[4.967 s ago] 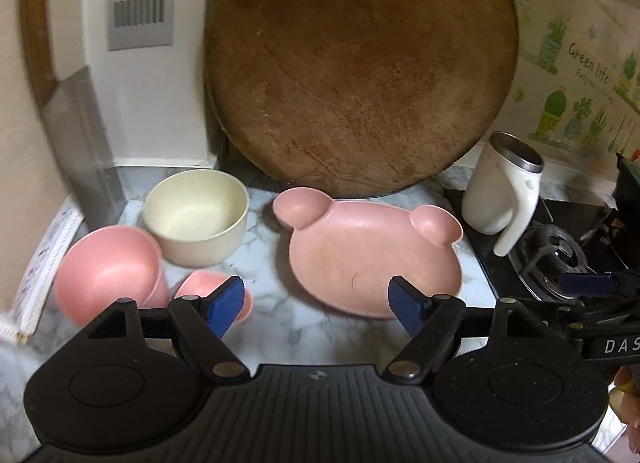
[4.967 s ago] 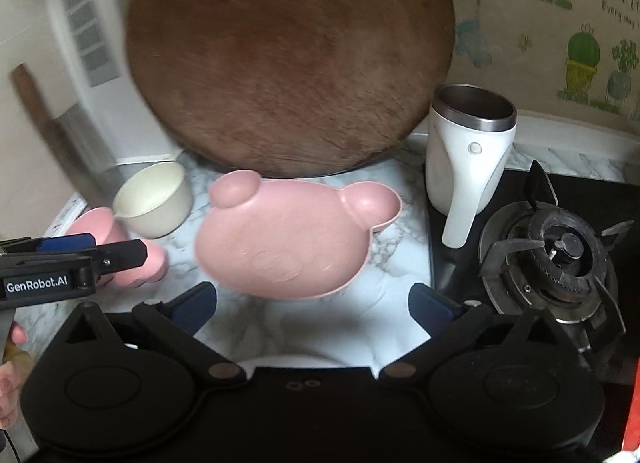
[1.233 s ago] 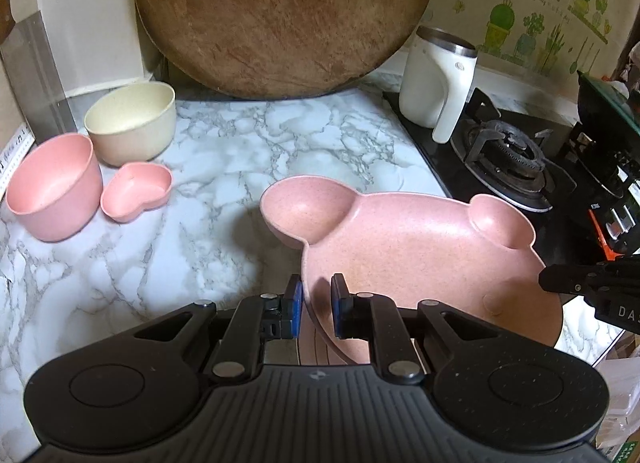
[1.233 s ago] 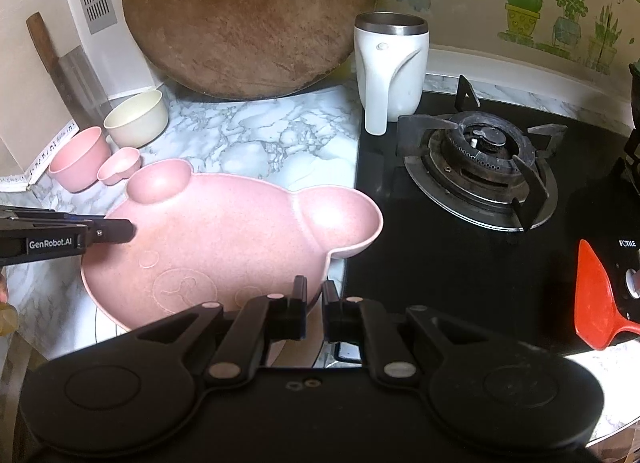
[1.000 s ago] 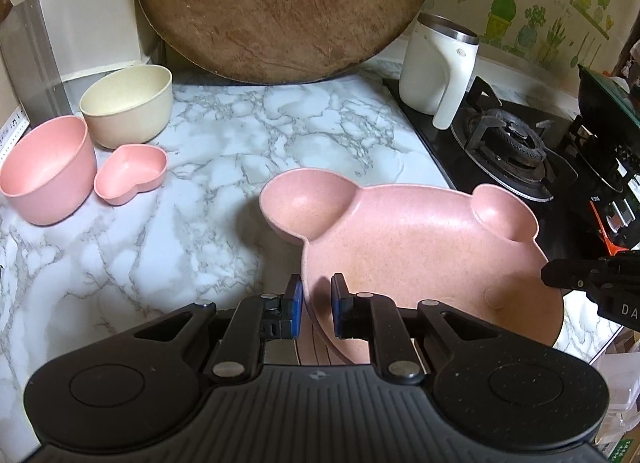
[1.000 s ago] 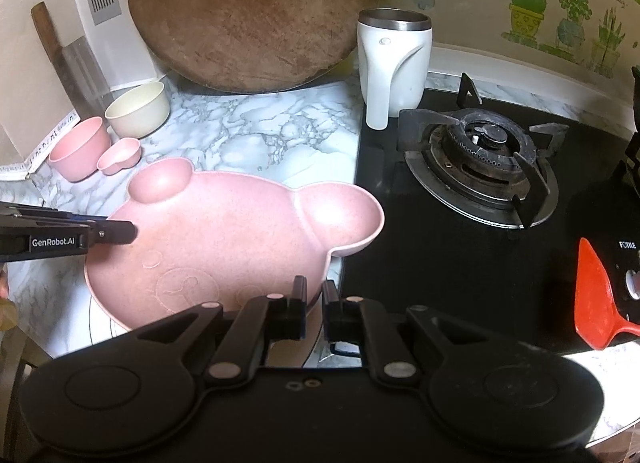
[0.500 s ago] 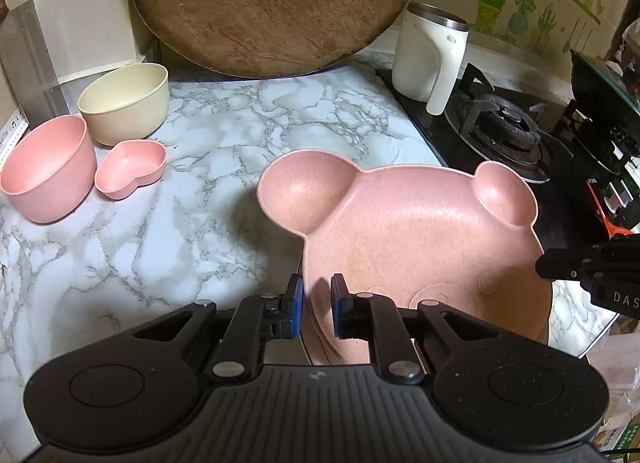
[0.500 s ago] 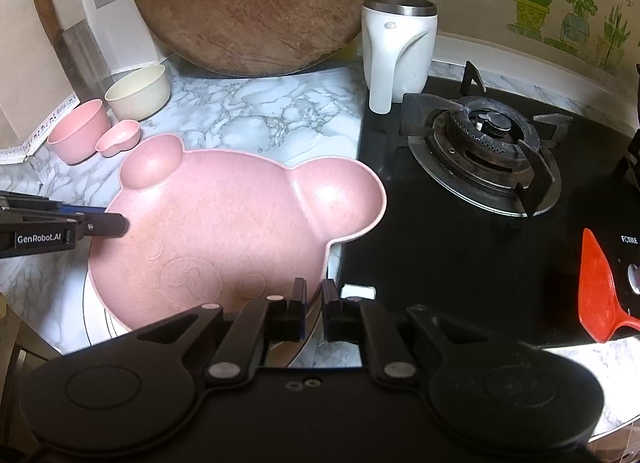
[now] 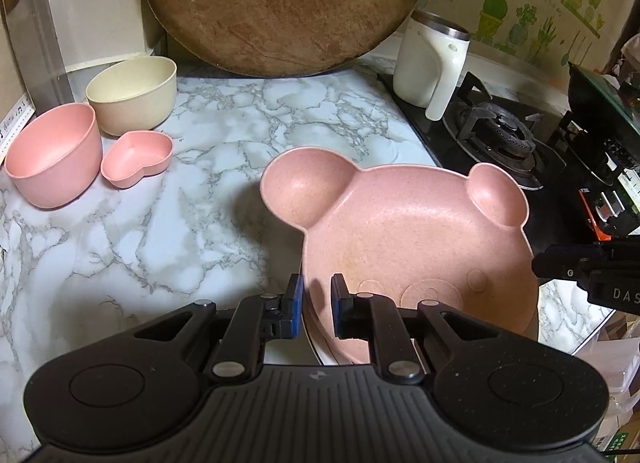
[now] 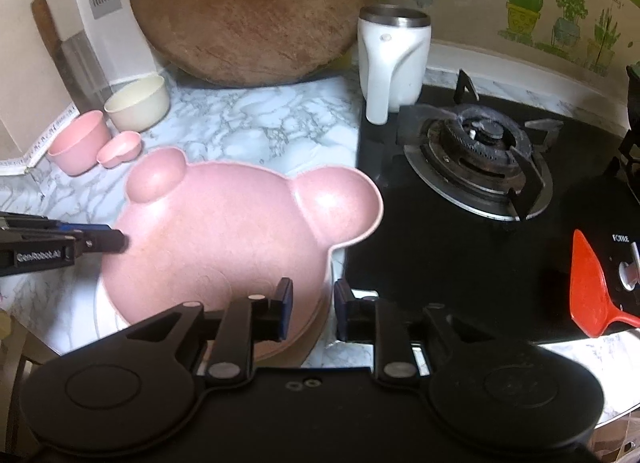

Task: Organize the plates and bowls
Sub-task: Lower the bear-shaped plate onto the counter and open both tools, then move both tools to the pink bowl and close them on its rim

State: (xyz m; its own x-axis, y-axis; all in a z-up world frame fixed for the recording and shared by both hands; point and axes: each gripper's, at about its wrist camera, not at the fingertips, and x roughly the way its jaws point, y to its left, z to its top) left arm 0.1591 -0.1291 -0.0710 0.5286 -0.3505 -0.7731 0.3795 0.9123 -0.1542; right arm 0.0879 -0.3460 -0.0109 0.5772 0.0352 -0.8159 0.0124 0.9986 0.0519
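Note:
The pink bear-shaped plate sits near the counter's front edge on top of a white plate whose rim shows under it. It also shows in the right wrist view. My left gripper straddles the plate's near-left rim with its jaws slightly parted. My right gripper straddles the near-right rim, also slightly parted. A pink bowl, a cream bowl and a small pink heart dish stand at the far left.
A big round wooden board leans on the back wall. A white mug stands by the gas burner on the black hob. A cleaver leans at the left. A red spatula lies at the right.
Both grippers carried the bear plate from the back of the counter to the front edge. In the last half second both jaws have parted slightly from the rim.

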